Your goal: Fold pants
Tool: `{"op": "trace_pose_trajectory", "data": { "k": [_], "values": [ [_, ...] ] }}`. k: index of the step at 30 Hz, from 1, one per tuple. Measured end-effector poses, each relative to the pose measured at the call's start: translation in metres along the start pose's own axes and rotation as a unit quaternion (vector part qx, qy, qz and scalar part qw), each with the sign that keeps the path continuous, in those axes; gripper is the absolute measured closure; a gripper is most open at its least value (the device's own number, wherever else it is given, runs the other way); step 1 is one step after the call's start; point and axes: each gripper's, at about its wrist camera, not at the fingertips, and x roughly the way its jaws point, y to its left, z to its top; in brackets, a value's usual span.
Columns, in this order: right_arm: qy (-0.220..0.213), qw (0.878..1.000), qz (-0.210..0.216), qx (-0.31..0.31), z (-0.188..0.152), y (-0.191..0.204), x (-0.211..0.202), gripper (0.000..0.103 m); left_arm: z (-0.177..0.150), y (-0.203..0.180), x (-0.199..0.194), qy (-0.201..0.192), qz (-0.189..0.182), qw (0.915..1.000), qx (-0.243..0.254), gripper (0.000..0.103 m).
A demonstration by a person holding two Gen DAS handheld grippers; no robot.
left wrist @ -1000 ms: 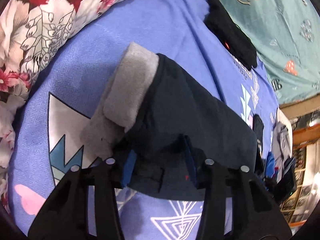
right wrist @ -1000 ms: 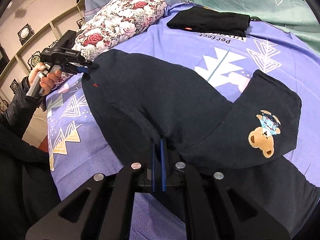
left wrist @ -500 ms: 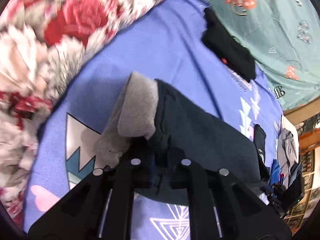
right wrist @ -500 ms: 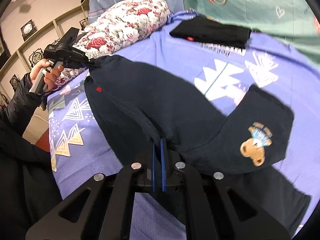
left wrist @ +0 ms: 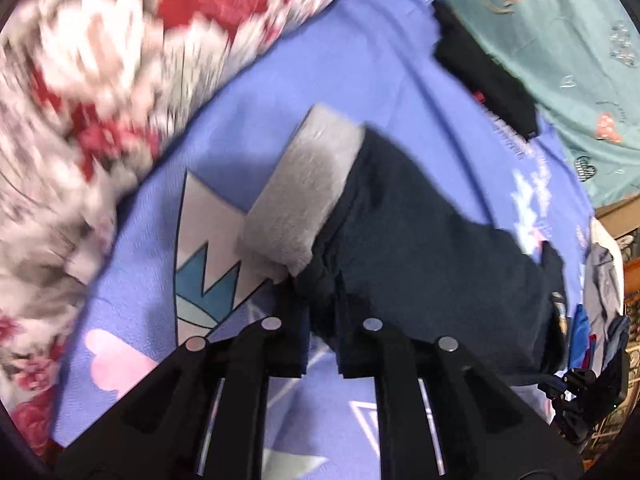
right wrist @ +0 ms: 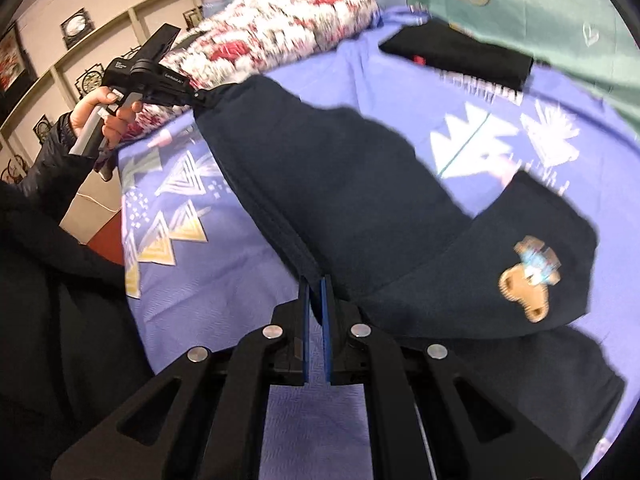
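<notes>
Dark navy pants with a bear patch hang stretched above a purple patterned bedsheet. My right gripper is shut on one edge of the pants near the folded leg. My left gripper is shut on the other end, where the grey fleece lining is turned out; the left gripper also shows in the right wrist view, held by a hand. The pants sag between the two grippers.
A floral pillow lies close on the left. A folded black garment sits at the far side of the sheet, by a teal blanket. Shelves line the wall.
The left gripper shut on the waist end of the pants. Both grippers lifted the pants and pulled them taut, moving toward the pillow.
</notes>
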Motion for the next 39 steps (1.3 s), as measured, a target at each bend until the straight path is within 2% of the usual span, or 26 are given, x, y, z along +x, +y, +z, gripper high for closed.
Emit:
{"op": "trace_pose_trajectory", "data": {
  "k": [4,5,6,8,9,10,11,12,13,14,15,16,20,24,25,27,28,30,32,33,36,39],
  "values": [
    [0.028,1.000,-0.004,0.009,-0.002,-0.001,0.016,0.096,-0.004,-0.009,0.003,-0.008,0.040,0.9986,0.034,0.089],
    [0.029,1.000,-0.001,0.009,-0.001,-0.001,0.015,0.089,-0.004,-0.013,0.000,-0.012,0.047,0.9979,0.044,0.088],
    [0.022,1.000,0.001,0.013,0.002,-0.002,0.008,0.076,-0.005,-0.018,-0.005,-0.015,0.057,0.9968,0.054,0.086],
    [-0.010,1.000,0.002,0.021,0.008,-0.007,-0.011,0.070,-0.006,-0.029,-0.020,-0.037,0.099,0.9913,0.078,0.050],
    [-0.044,0.998,0.000,0.033,0.014,-0.014,-0.030,0.061,-0.008,-0.036,-0.035,-0.074,0.128,0.9842,0.097,0.027],
    [-0.068,0.997,-0.010,0.046,0.018,-0.021,-0.042,0.055,-0.011,-0.041,-0.045,-0.103,0.141,0.9786,0.108,0.025],
    [-0.087,0.994,-0.027,0.060,0.022,-0.028,-0.051,0.040,-0.015,-0.048,-0.060,-0.141,0.157,0.9695,0.124,0.024],
    [-0.105,0.988,-0.074,0.085,0.029,-0.041,-0.059,0.031,-0.016,-0.053,-0.069,-0.158,0.160,0.9653,0.133,0.021],
    [-0.104,0.980,-0.132,0.105,0.037,-0.054,-0.059,0.029,-0.018,-0.057,-0.075,-0.171,0.152,0.9637,0.137,0.016],
    [-0.095,0.975,-0.165,0.117,0.042,-0.061,-0.056,0.029,-0.019,-0.060,-0.079,-0.182,0.137,0.9642,0.137,0.015],
    [-0.076,0.965,-0.211,0.138,0.051,-0.074,-0.047,0.029,-0.021,-0.063,-0.078,-0.186,0.127,0.9648,0.136,0.015],
    [-0.063,0.959,-0.230,0.154,0.060,-0.084,-0.037,0.029,-0.022,-0.069,-0.070,-0.182,0.122,0.9655,0.141,0.014],
    [-0.004,0.944,-0.259,0.204,0.093,-0.116,0.021,0.029,-0.027,-0.093,-0.024,-0.132,0.112,0.9726,0.155,0.014],
    [0.034,0.944,-0.244,0.218,0.108,-0.123,0.063,0.029,-0.041,-0.099,0.013,-0.084,0.104,0.9796,0.150,0.013],
    [0.044,0.944,-0.244,0.220,0.109,-0.123,0.071,0.030,-0.046,-0.100,0.019,-0.082,0.113,0.9785,0.152,0.012],
    [0.057,0.941,-0.256,0.214,0.107,-0.126,0.079,0.040,-0.055,-0.102,0.024,-0.090,0.132,0.9730,0.167,0.010],
    [0.052,0.940,-0.258,0.219,0.105,-0.127,0.078,0.047,-0.057,-0.103,0.027,-0.090,0.137,0.9709,0.175,0.009],
    [0.043,0.932,-0.273,0.237,0.101,-0.133,0.067,0.091,-0.058,-0.102,0.029,-0.087,0.137,0.9705,0.178,0.008],
    [0.011,0.934,-0.250,0.257,0.095,-0.137,0.048,0.096,-0.056,-0.099,0.029,-0.085,0.136,0.9714,0.175,0.007],
    [-0.010,0.931,-0.252,0.263,0.090,-0.136,0.034,0.097,-0.055,-0.098,0.028,-0.085,0.134,0.9722,0.172,0.007],
    [-0.104,0.922,-0.242,0.284,0.070,-0.126,-0.031,0.097,-0.053,-0.095,0.029,-0.084,0.129,0.9737,0.168,0.007],
    [-0.189,0.906,-0.225,0.304,0.040,-0.114,-0.095,0.097,-0.051,-0.097,0.030,-0.082,0.130,0.9737,0.168,0.006]
  ]
}}
